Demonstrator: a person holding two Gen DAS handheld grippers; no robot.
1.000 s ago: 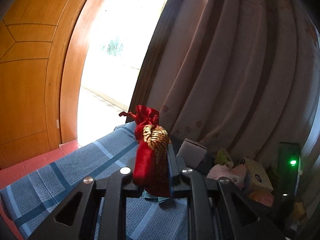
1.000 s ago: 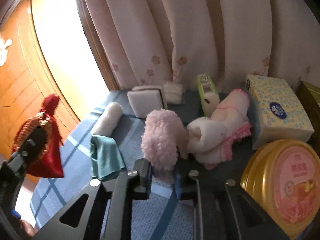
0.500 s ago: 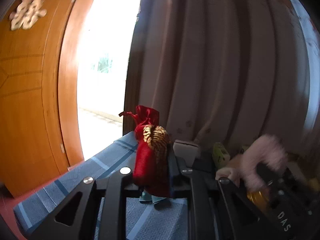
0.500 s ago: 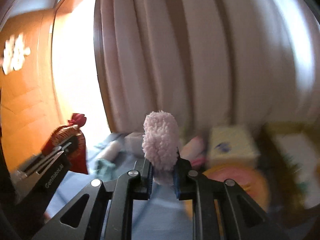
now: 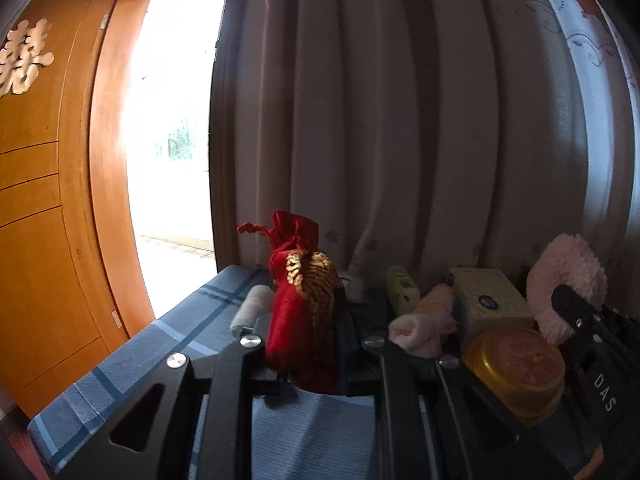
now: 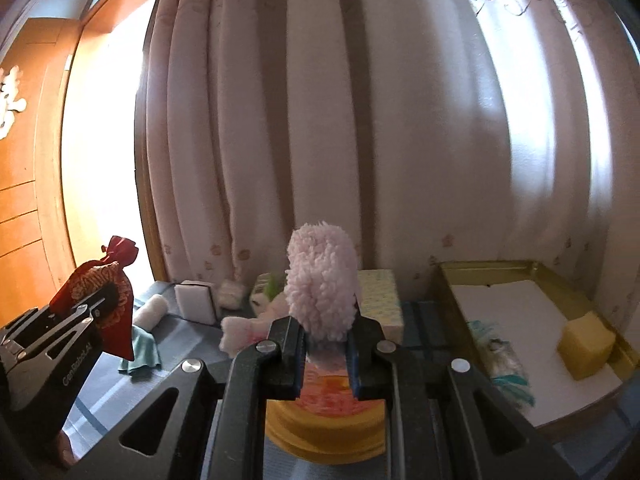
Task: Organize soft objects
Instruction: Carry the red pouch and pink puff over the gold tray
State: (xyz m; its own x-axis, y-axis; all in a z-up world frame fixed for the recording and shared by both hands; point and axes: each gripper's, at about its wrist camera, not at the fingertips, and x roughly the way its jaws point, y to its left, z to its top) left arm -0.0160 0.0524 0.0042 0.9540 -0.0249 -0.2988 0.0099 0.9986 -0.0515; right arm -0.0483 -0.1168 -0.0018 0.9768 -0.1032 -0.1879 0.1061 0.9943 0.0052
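Note:
My left gripper (image 5: 304, 356) is shut on a red satin pouch with gold embroidery (image 5: 298, 304) and holds it upright above the blue plaid cloth (image 5: 132, 360). The pouch also shows at the left of the right wrist view (image 6: 100, 300). My right gripper (image 6: 324, 352) is shut on a fluffy pink object (image 6: 320, 284) and holds it above a round yellow tin (image 6: 324, 424). The pink fluffy object also shows at the right of the left wrist view (image 5: 568, 280). A gold tray lined in white (image 6: 516, 304) at the right holds a yellow sponge block (image 6: 586, 344) and a teal-trimmed soft item (image 6: 500, 360).
On the cloth lie a white roll (image 6: 150, 308), a teal cloth (image 6: 142, 350), a white sponge (image 6: 196, 300), a rolled pink towel (image 6: 244, 328), a green packet (image 5: 402, 288) and a tissue box (image 6: 380, 300). Curtains hang close behind. A wooden door (image 5: 40, 200) is at the left.
Both grippers have tilted up and moved rightward with their loads still held. The gold tray has come into the right wrist view, and the yellow tin now sits under the right gripper.

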